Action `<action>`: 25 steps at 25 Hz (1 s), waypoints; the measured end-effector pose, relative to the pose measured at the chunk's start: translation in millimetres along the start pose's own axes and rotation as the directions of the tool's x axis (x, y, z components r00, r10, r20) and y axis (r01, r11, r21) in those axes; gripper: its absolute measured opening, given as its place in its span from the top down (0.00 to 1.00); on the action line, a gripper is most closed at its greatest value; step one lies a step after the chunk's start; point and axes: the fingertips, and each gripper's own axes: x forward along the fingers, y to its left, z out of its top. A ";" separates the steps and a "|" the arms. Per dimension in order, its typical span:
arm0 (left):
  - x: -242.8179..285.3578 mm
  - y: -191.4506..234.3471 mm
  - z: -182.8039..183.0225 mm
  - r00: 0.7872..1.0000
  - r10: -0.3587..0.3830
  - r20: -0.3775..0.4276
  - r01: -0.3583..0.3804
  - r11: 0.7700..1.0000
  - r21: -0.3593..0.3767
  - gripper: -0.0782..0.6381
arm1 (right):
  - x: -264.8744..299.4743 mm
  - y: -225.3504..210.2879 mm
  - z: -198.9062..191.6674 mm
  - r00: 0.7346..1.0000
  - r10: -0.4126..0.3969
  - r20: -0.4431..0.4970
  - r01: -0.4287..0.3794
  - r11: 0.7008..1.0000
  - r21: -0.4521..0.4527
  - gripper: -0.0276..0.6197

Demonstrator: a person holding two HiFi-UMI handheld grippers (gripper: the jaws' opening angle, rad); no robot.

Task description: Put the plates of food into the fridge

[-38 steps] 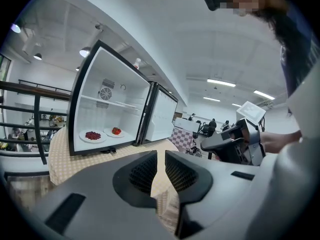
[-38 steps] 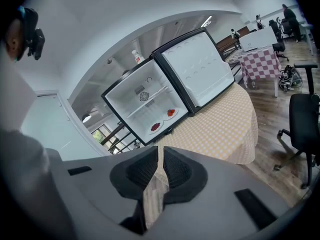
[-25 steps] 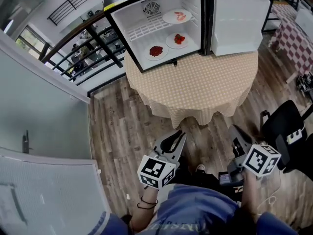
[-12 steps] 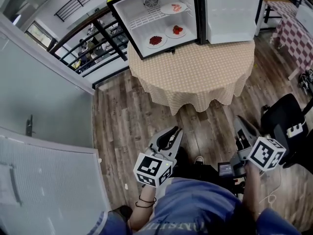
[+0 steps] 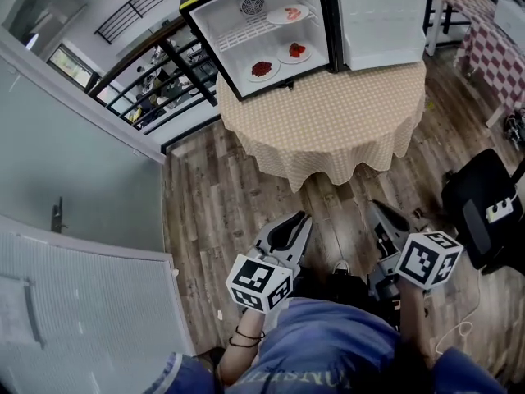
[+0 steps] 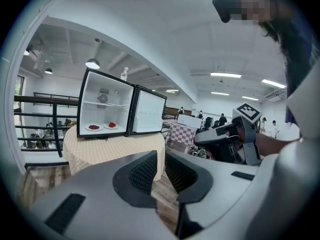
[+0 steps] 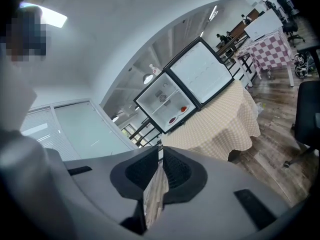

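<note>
A small fridge (image 5: 271,31) stands open on a round table with a checked cloth (image 5: 328,113), its door (image 5: 381,19) swung right. Inside, one plate of food (image 5: 287,13) sits on the upper shelf and two plates (image 5: 262,69) (image 5: 295,52) on the floor of the fridge. Both grippers hang low over the wooden floor, well short of the table. My left gripper (image 5: 291,230) (image 6: 161,166) is shut and empty. My right gripper (image 5: 379,218) (image 7: 161,159) is also shut with nothing in it. The fridge (image 6: 107,109) (image 7: 182,91) shows far off in both gripper views.
A black office chair (image 5: 484,208) stands to the right of my right gripper. Another table with a checked cloth (image 5: 492,48) is at the far right. A black railing (image 5: 164,64) runs behind the round table, and a glass partition (image 5: 74,179) fills the left.
The fridge and table have slid up and away in the head view. My right gripper has shifted left, closer to the left one. Both jaws stay as they were.
</note>
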 end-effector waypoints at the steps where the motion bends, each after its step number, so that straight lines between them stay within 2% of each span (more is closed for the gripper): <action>1: 4.6 -2.8 4.0 1.000 -0.020 0.006 0.019 1.000 0.002 0.83 | 3.2 6.7 1.0 1.000 0.010 0.002 -0.010 1.000 -0.009 0.89; 5: 14.8 -18.4 13.0 0.995 -0.099 0.004 0.099 0.994 0.053 0.83 | 15.8 29.8 0.1 0.999 0.035 -0.004 -0.035 0.998 -0.046 0.89; 9: 3.0 -17.2 7.7 0.991 -0.134 -0.016 0.135 0.987 0.086 0.83 | 28.1 44.2 -14.8 1.000 0.014 -0.024 -0.015 0.998 -0.067 0.89; 19: -61.6 34.3 -2.3 0.995 -0.096 0.017 0.095 0.995 0.020 0.83 | 56.8 85.4 -59.0 0.997 -0.034 -0.076 0.028 0.996 -0.088 0.90; 25: -83.6 49.5 -2.0 0.995 -0.086 0.048 0.086 0.996 -0.001 0.83 | 64.9 106.3 -73.6 0.993 -0.064 -0.103 0.051 0.991 -0.125 0.91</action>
